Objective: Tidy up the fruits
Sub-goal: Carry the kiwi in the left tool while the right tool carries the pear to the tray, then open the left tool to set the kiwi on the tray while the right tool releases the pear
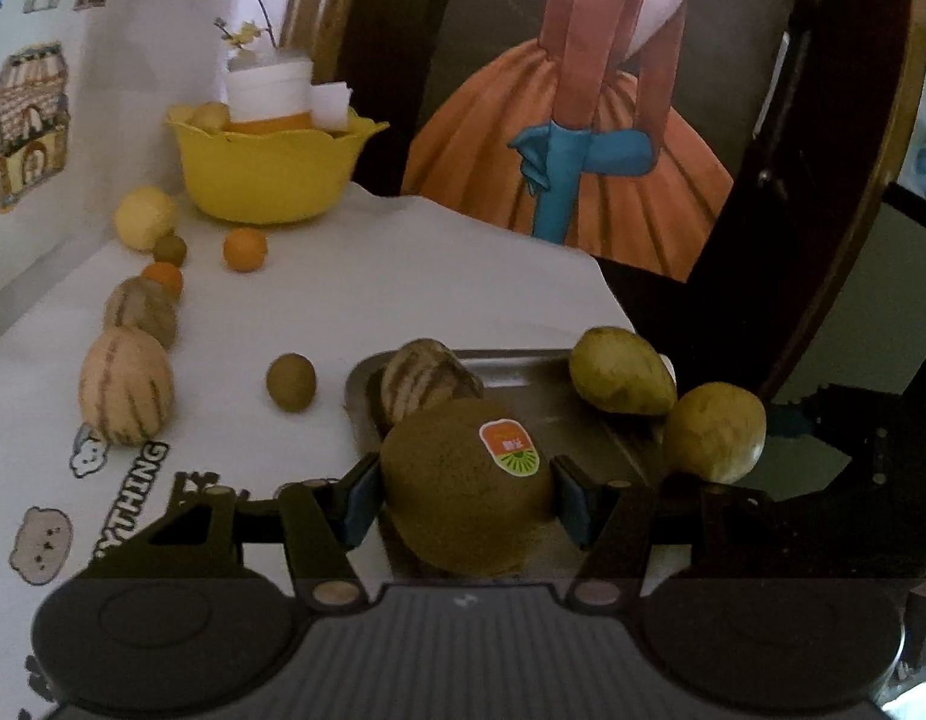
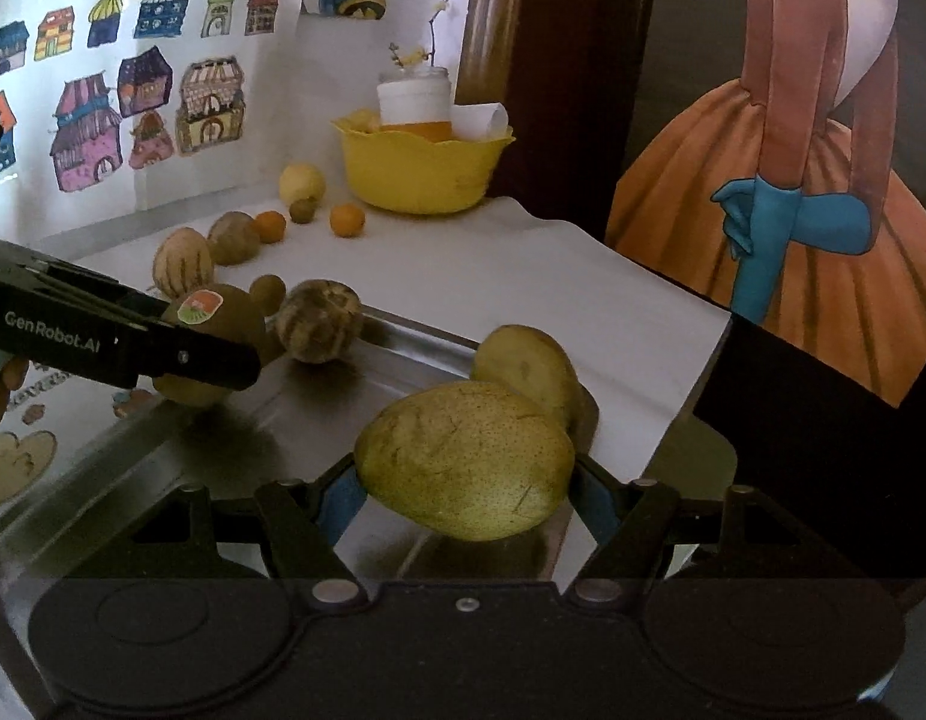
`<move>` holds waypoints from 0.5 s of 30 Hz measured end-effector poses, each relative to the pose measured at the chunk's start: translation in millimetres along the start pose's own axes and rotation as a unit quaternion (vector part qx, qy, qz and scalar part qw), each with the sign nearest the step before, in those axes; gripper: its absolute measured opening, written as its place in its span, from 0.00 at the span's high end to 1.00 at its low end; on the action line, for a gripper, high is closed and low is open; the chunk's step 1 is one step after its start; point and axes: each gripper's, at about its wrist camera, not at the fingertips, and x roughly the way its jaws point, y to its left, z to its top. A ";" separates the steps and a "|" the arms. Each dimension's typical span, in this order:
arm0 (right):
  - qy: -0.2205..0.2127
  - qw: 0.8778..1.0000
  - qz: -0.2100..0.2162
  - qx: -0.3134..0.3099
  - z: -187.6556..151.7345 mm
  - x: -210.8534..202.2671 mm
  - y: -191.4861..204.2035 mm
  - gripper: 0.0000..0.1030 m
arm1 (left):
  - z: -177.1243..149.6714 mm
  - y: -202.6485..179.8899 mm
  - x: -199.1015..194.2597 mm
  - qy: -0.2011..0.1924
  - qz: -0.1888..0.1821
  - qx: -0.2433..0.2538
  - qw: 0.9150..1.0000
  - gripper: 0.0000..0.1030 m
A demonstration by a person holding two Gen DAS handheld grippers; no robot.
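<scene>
My left gripper (image 1: 466, 495) is shut on a brown kiwi with a sticker (image 1: 463, 492), held at the near left corner of a metal tray (image 1: 523, 372); it also shows in the right wrist view (image 2: 207, 336). My right gripper (image 2: 466, 489) is shut on a yellow-green pear (image 2: 463, 459), low over the tray's (image 2: 402, 348) right side; that pear shows in the left wrist view (image 1: 712, 429). A second pear (image 1: 619, 369) (image 2: 529, 366) and a striped melon (image 1: 426, 381) (image 2: 318, 327) lie in the tray.
On the white cloth to the left lie two striped melons (image 1: 126, 390), a small kiwi (image 1: 290, 382), two oranges (image 1: 245, 249), and a yellow fruit (image 1: 144, 217). A yellow bowl (image 1: 264, 180) stands at the back. A dark drop borders the table's right edge (image 1: 619, 300).
</scene>
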 end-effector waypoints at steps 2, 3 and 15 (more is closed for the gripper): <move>0.000 1.000 -0.002 -0.001 -0.6 2.4 -0.9 0.28 | -1.1 -0.1 4.5 0.005 -0.001 0.001 1.000 0.38; 0.001 1.000 -0.003 -0.003 -1.3 3.8 -1.2 0.28 | -1.7 -0.3 6.1 0.007 0.000 0.002 1.000 0.38; 0.000 1.000 -0.017 -0.021 -4.6 16.3 0.6 0.28 | -1.8 -3.9 12.5 -0.002 0.003 0.015 1.000 0.38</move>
